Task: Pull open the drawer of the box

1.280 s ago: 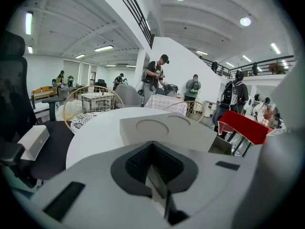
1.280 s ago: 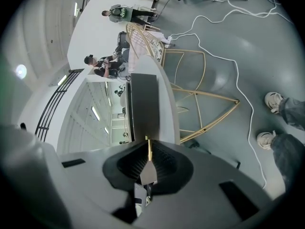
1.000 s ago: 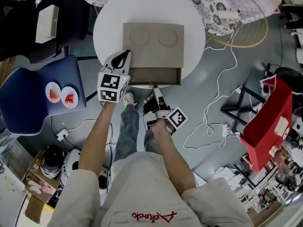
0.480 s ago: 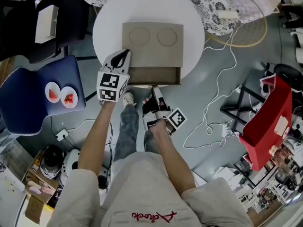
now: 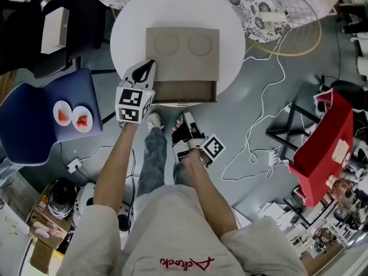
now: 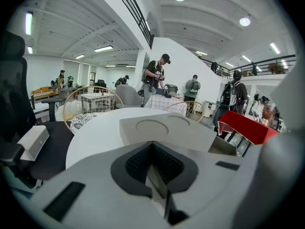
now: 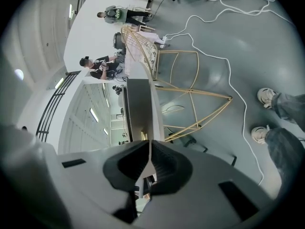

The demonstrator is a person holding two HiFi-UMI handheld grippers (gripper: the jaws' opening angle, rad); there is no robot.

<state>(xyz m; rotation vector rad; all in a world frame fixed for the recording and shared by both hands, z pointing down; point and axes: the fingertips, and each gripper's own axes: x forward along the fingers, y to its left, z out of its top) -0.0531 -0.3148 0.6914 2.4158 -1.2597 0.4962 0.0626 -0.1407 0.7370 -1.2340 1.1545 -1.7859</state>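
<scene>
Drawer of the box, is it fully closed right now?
No, the drawer juts out from the front of the box with its inside showing.

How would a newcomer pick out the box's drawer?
Find the round white table at the top of the head view; a flat tan box with two circles on its top sits on it. The drawer is the tray pulled out of the box's near side, toward the person: open-topped and shadowed inside, unlike the closed top.
</scene>
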